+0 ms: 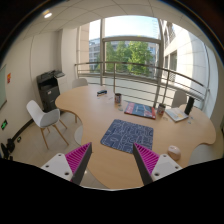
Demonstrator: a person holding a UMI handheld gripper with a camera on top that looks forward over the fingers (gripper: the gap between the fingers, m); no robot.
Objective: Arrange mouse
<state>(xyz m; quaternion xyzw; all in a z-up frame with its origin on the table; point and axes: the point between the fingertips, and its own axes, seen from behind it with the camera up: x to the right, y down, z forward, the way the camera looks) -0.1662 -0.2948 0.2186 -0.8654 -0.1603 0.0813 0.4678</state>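
A blue patterned mouse pad [127,135] lies on the wooden table [90,125], just ahead of my fingers. A small pale rounded object that looks like the mouse [174,152] sits on the table to the right of the pad, near the table's edge and apart from the pad. My gripper [112,165] is held above the near part of the table. It is open, with nothing but bare table top between the pink pads [78,158].
A laptop [180,110] stands at the far right of the table. A colourful flat item [140,110] and a small cup [117,98] lie beyond the pad. A white chair [45,118] stands left of the table. Large windows are behind.
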